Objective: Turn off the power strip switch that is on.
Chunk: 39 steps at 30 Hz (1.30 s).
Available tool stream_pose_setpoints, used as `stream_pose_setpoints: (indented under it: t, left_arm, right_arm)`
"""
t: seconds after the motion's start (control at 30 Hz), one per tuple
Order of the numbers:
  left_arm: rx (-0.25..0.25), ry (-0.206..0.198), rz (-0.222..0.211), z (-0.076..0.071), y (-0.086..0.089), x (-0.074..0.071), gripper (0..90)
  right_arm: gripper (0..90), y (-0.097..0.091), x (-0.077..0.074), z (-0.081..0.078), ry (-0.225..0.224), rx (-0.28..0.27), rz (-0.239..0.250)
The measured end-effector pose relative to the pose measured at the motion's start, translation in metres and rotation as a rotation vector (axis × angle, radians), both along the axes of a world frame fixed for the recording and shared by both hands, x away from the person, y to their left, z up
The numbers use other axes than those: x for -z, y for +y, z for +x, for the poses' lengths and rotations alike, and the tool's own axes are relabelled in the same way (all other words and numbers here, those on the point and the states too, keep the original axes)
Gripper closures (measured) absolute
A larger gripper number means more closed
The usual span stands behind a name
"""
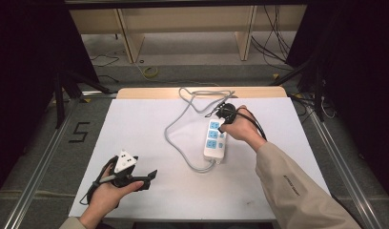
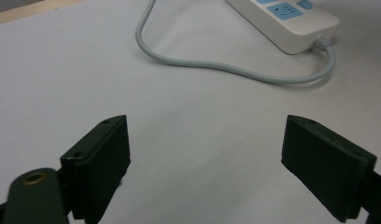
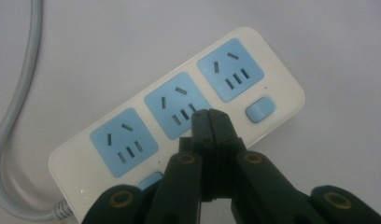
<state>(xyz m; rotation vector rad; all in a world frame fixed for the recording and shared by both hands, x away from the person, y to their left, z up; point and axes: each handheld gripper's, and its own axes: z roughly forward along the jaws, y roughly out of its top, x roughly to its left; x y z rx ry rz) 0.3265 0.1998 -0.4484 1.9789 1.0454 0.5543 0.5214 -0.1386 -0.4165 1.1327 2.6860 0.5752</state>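
The white power strip [image 3: 179, 116] is seen right under the right gripper [image 3: 210, 116], pressed together. The left gripper [image 2: 205, 154], spread wide, is held well apart.

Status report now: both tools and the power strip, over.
Left tool open, resting apart on the white sheet. Right tool shut, empty, over the power strip. Nothing in the way.
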Motion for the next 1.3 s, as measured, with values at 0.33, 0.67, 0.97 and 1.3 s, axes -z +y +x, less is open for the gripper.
stream_pose_setpoints:
  t: [0.33,0.67,0.97,1.3]
  left_arm:
    - [0.004,0.002,0.004,0.000,0.000,0.000,15.1]
    - [0.005,0.001,0.002,0.000,0.000,0.000,15.1]
    - [0.005,0.001,0.002,0.000,0.000,0.000,15.1]
    - [0.005,0.000,0.002,0.000,0.000,0.000,15.2]
  right_arm:
    - [90.0,0.002,0.003,0.001,0.005,-0.002,-0.010]
    - [90.0,0.005,0.005,0.002,0.015,0.000,-0.016]
    - [90.0,0.006,0.007,0.005,0.033,0.008,-0.035]
    - [90.0,0.006,0.010,0.006,0.059,0.013,-0.058]
